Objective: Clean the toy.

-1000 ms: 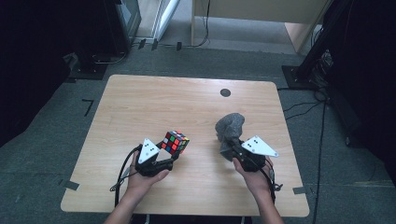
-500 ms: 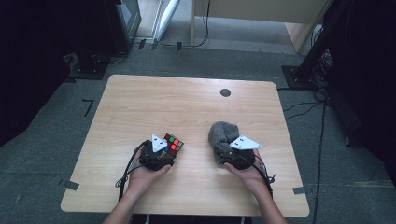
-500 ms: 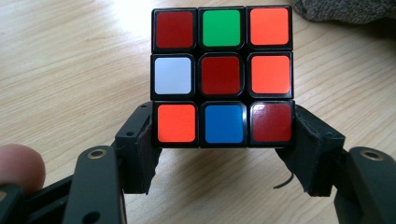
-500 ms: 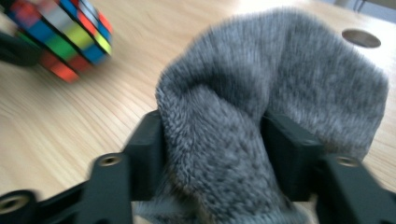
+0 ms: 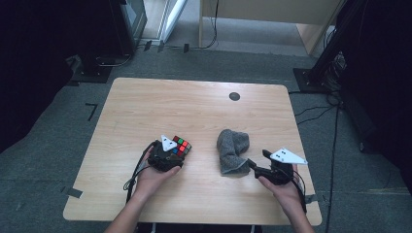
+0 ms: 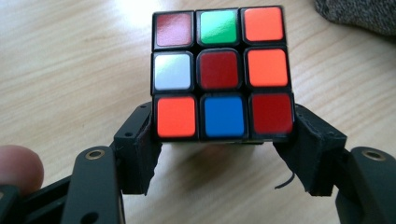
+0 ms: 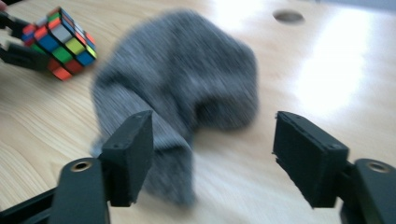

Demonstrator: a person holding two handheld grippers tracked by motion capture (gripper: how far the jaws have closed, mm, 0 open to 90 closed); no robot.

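Note:
A scrambled Rubik's cube (image 5: 180, 145) rests low over the wooden table (image 5: 170, 107), left of centre. My left gripper (image 5: 176, 151) is shut on it. In the left gripper view both pads press the cube (image 6: 222, 74) at its lower sides, with the left gripper (image 6: 224, 140) coming from below. A crumpled grey sock (image 5: 232, 149) lies on the table to the right of the cube. My right gripper (image 5: 256, 160) stands open just right of the sock, and its jaws have just been opening. In the right gripper view the blurred sock (image 7: 187, 79) lies ahead of the right gripper (image 7: 212, 149), with no pad pressing it.
A dark round hole (image 5: 234, 96) sits near the table's far edge. Black stands and cables (image 5: 335, 126) lie on the floor around the table, and a pale wooden cabinet (image 5: 272, 9) stands beyond it. The cube (image 7: 60, 42) appears at the upper left of the right gripper view.
The right gripper set the sock down, opened and drew back to the right and toward the near edge. The left gripper still holds the cube and has barely shifted.

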